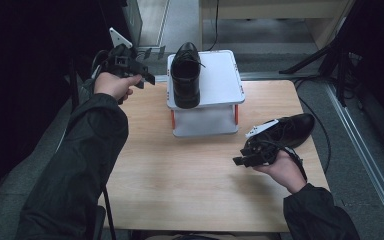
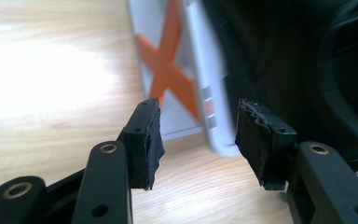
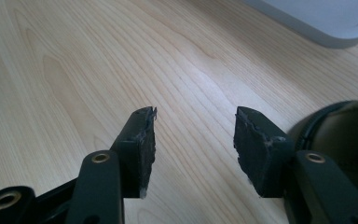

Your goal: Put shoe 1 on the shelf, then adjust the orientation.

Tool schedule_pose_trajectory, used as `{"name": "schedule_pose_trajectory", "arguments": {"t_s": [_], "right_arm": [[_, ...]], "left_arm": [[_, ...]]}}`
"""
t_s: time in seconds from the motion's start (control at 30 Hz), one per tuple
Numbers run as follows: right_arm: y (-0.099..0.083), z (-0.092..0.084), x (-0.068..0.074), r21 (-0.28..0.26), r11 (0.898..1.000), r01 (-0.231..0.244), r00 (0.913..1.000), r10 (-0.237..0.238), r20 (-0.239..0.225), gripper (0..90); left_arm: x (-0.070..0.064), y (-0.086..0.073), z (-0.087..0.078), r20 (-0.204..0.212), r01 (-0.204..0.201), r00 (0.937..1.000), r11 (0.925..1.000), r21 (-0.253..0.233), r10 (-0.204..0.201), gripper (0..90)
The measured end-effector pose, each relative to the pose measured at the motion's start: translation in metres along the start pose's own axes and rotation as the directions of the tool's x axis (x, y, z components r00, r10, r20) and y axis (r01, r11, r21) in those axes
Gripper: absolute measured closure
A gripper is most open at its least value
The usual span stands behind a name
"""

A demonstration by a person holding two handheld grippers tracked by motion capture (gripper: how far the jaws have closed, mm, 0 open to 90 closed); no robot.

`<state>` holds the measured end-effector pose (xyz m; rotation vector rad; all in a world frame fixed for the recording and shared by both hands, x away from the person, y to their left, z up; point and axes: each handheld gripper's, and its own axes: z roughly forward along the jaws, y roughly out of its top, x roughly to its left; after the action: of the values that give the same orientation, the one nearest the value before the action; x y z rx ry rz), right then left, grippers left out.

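Nearest the person, the right gripper [image 1: 247, 152] rests low over the wooden table [image 1: 190, 180], close to its right edge, with its jaws spread wide and nothing between them; the right gripper view shows bare wood grain in the gap. Just beyond and to the right of it lies a black shoe [image 1: 287, 131] on the tabletop, touching or all but touching the back of that gripper, its long axis running slantwise with one end pointing up and right toward the table's far right corner. That shoe lies beside and behind those jaws, which point left across the table, so the hand would likely have to turn toward it before any grasp. Farther off stands a white stand [image 1: 220, 92] with orange trim, and on its top, along the left side, sits a second black shoe [image 1: 186, 75], its length running front to back. The left gripper [image 1: 139, 70] hovers just left of that stand near the far left corner, its jaws also well apart and empty, aimed at the stand's edge. Each gripper is nearer to its own shoe.
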<state>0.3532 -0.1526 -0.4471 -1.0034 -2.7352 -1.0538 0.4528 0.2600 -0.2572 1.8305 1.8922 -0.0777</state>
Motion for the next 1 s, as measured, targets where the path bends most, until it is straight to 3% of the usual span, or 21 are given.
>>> {"name": "schedule_pose_trajectory", "arguments": {"t_s": [0.07,0.2,0.3,0.47,0.63,0.7,0.87,1.0], "right_arm": [[-0.001,-0.002,0.0,0.005,1.0,-0.001,1.0,0.001,0.005,49.5],[-0.001,-0.005,-0.003,-0.001,1.0,-0.002,0.9999,0.002,0.013,49.7],[-0.001,-0.007,-0.004,-0.001,1.0,0.006,0.9998,-0.006,0.021,49.8],[0.001,-0.012,-0.004,-0.011,1.0,0.004,0.9997,-0.004,0.024,49.8],[0.007,-0.017,-0.008,-0.026,1.0,-0.009,0.9996,0.01,0.025,50.8],[0.01,-0.016,-0.011,-0.024,1.0,-0.018,0.9996,0.019,0.022,51.1],[0.016,-0.015,-0.015,-0.002,1.0,-0.023,0.9993,0.024,0.028,51.5],[0.017,-0.021,-0.02,-0.004,0.999,-0.035,0.9991,0.035,0.023,53.8]], "left_arm": [[0.006,-0.007,0.005,-0.001,-0.008,1.0,0.9999,0.007,0.008,48.9],[0.016,-0.021,0.015,0.038,0.002,0.9993,1.0,0.009,-0.003,46.7],[0.022,-0.032,0.02,0.033,-0.001,0.9994,1.0,-0.008,0.001,46.3],[0.04,-0.051,0.039,0.07,0.022,0.9973,0.9998,0.002,-0.022,45.3],[0.055,-0.067,0.057,0.032,0.012,0.9994,0.9998,0.016,-0.013,45.2],[0.061,-0.074,0.066,0.069,0.028,0.9972,0.9995,0.015,-0.029,45.4],[0.071,-0.091,0.086,0.069,0.029,0.9971,0.9984,0.048,-0.032,45.2],[0.074,-0.097,0.089,0.039,-0.024,0.999,0.999,0.037,0.023,46.1]]}}
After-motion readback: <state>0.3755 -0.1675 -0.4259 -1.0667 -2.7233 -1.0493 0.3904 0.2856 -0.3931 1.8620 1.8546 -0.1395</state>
